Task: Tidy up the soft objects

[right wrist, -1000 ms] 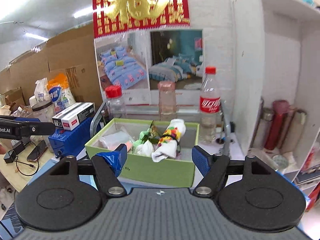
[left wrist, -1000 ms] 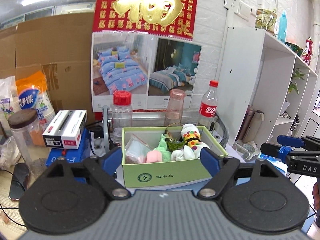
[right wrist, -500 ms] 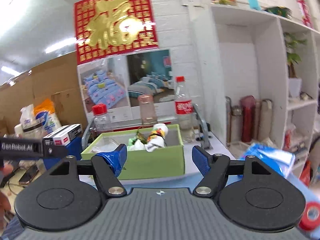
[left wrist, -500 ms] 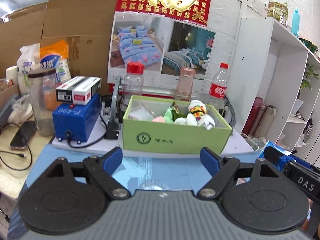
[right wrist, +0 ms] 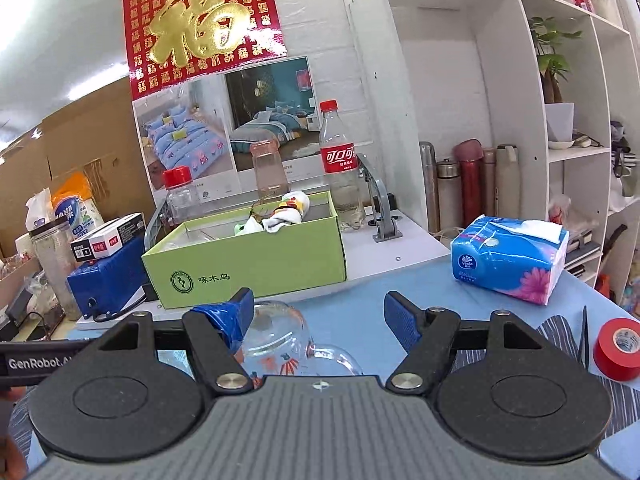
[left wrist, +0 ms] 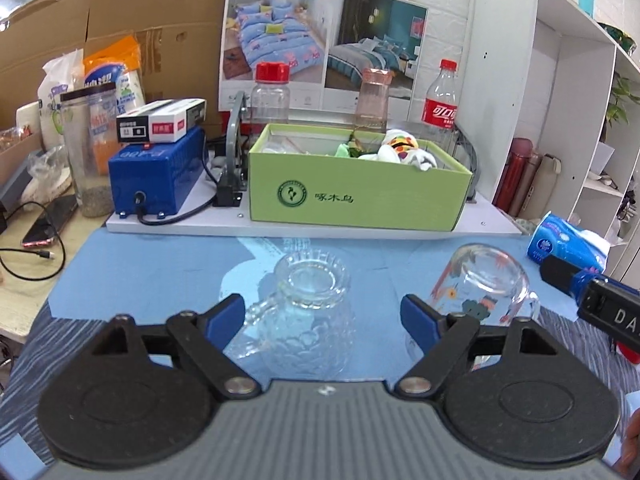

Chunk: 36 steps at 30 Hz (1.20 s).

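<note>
A green cardboard box [left wrist: 360, 196] stands on a white board at the back of the blue mat. In it lie soft items: a rolled white sock with coloured dots [left wrist: 402, 148] and a green cloth [left wrist: 344, 150]. In the right wrist view the same box [right wrist: 248, 264] shows the sock [right wrist: 288, 210] sticking over its rim. My left gripper [left wrist: 324, 316] is open and low over the mat, with an upturned clear glass mug [left wrist: 308, 308] just ahead of its fingers, untouched. My right gripper [right wrist: 320, 316] is open and holds nothing; a painted glass mug [right wrist: 280, 340] sits below its left finger.
A blue tissue pack [right wrist: 508, 260], red tape roll [right wrist: 618, 342] and scissors [right wrist: 584, 336] lie to the right. A blue device [left wrist: 156, 176], jars and bottles [left wrist: 440, 96] crowd the box's left and back. White shelves [right wrist: 560, 120] rise at the right.
Both grippers have come down and drawn back from the box, which I now see from the side. The two upturned mugs and the tissue pack have come into view.
</note>
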Each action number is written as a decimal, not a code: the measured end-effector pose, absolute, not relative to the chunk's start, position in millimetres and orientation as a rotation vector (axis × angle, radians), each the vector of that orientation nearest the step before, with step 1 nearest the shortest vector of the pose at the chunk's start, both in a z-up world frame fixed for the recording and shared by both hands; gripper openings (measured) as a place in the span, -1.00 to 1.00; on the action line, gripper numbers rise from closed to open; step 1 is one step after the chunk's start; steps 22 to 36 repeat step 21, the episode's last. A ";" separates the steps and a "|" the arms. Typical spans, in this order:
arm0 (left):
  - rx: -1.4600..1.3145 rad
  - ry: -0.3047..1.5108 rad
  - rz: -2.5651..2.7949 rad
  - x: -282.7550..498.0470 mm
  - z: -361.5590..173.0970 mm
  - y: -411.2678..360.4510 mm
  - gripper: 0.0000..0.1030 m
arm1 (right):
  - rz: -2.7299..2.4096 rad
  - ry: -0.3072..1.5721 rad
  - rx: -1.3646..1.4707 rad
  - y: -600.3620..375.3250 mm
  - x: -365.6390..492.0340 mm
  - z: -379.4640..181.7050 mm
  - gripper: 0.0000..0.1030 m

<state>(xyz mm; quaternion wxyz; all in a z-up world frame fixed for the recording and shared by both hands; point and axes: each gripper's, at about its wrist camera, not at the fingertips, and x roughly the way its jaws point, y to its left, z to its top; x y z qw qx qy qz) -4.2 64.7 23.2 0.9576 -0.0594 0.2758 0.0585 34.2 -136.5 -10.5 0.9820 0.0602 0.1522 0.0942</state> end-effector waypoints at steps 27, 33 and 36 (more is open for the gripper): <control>-0.040 0.507 0.108 -20.0 23.7 38.2 0.60 | 0.068 0.438 0.088 -151.9 33.0 -29.7 0.13; -0.040 0.507 0.108 -20.0 23.7 38.2 0.60 | 0.068 0.438 0.088 -151.9 33.0 -29.7 0.13; -0.040 0.507 0.108 -20.0 23.7 38.2 0.60 | 0.068 0.438 0.088 -151.9 33.0 -29.7 0.13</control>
